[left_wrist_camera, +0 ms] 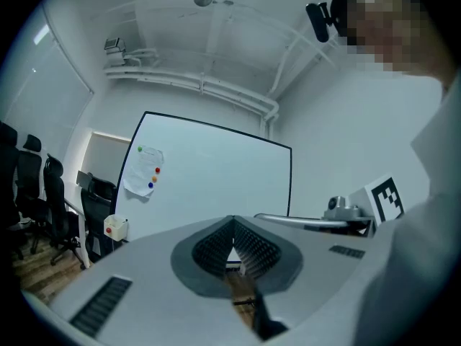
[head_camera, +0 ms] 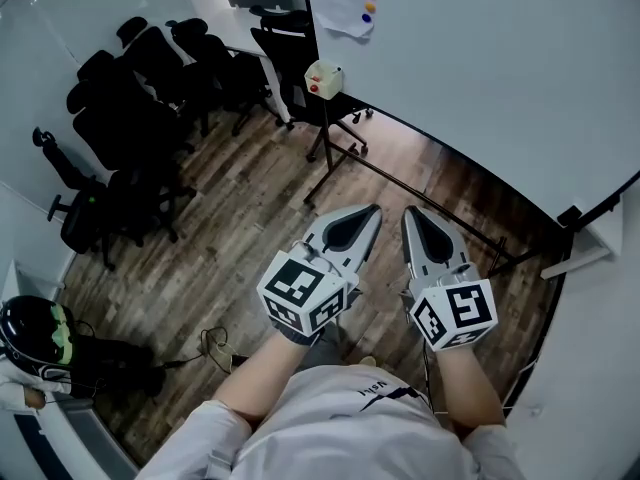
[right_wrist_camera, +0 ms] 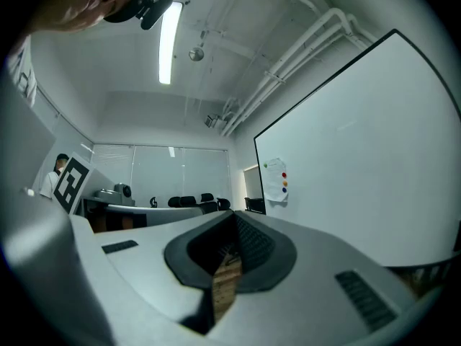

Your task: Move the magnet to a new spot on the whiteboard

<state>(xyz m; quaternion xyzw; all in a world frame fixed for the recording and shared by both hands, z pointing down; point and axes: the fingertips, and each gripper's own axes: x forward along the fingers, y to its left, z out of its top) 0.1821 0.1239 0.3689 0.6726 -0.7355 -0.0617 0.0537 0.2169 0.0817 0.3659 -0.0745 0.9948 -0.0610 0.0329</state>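
Magnets (head_camera: 369,5) cling to the whiteboard (head_camera: 480,68) well ahead — left tool (head_camera: 372,212) and right tool (head_camera: 410,213) both pinched closed, empty

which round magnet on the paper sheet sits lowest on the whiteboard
The blue round magnet, bottom of the column, under the orange magnet and red magnet.

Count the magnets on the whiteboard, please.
4, all on the paper: green at its top corner, then red, orange and blue in a column near its right edge.
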